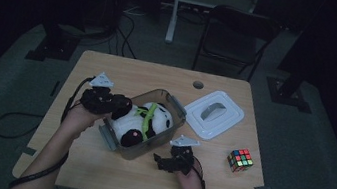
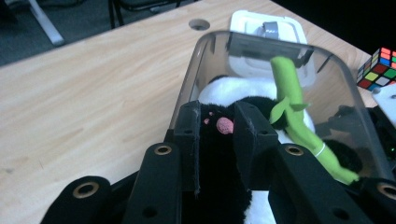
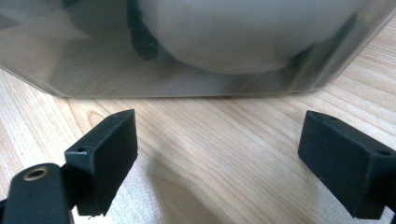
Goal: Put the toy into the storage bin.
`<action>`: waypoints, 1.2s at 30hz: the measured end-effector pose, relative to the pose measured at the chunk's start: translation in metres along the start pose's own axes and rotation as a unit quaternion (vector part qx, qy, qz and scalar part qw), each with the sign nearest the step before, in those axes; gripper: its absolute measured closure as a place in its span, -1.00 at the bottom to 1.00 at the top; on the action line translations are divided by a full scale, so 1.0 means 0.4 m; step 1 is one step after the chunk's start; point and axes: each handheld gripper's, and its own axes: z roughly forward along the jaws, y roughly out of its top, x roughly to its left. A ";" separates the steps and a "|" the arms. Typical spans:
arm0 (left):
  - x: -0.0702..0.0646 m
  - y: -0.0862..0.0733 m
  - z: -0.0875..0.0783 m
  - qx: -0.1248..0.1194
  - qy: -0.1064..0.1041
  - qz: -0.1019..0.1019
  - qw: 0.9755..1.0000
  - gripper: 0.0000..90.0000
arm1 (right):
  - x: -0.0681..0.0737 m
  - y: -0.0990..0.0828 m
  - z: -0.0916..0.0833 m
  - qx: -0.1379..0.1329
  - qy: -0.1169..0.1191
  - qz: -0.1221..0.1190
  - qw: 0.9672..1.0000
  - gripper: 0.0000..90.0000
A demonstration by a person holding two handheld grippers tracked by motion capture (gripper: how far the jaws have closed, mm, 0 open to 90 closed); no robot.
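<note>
A: Location of plush panda (image 1: 144, 121)?

B: Inside clear plastic box (image 1: 170, 136), middle of bench (image 1: 109, 73) — lying on its back, head towards the person, green bamboo stalk (image 2: 294, 100) across the chest. Box lid (image 1: 214, 114) off, set just beside the box on the right-hand side.

A: Left gripper (image 1: 116, 107)?

B: Reaching over the box's near-left rim. Fingers (image 2: 189, 140) pinching a black limb of the panda — pink paw pad visible between them in the left gripper view. Fur bulging around the pads, so grip judged firm.

A: Right gripper (image 1: 166, 164)?

B: Low on the bench just outside the box's near wall. Fingers (image 3: 105, 156) spread wide, holding nothing, pointed at the wall.

A: Handling assessment?

B: Judged light, soft, fully compressible. No breakage risk. Limb hold likely to stretch and let the body dangle and swing on lifting; fit in the box looks snug, so possible drag on the walls and the box coming up with it. Box itself light, smooth, probably slippery on bench.

A: Recommended hold?

B: Limb acceptable for a straight upward pull; torso or head better for control. Spread fingers well placed to steady the box wall. Bamboo stalk thin, probably only stitched on — not a lifting point.
</note>
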 end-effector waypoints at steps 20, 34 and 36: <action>0.018 -0.065 0.035 0.052 -0.011 -0.008 0.999 0.66 | -0.004 0.002 -0.001 0.002 0.006 0.006 1.000 -0.74; 0.061 -0.039 -0.005 -0.015 -0.015 -0.057 0.998 -0.10 | -0.018 0.009 -0.017 -0.002 0.001 0.010 1.000 -0.74; 0.072 -0.034 -0.011 -0.022 -0.007 -0.061 0.998 -0.21 | -0.021 0.009 -0.019 -0.002 0.000 0.010 1.000 -0.74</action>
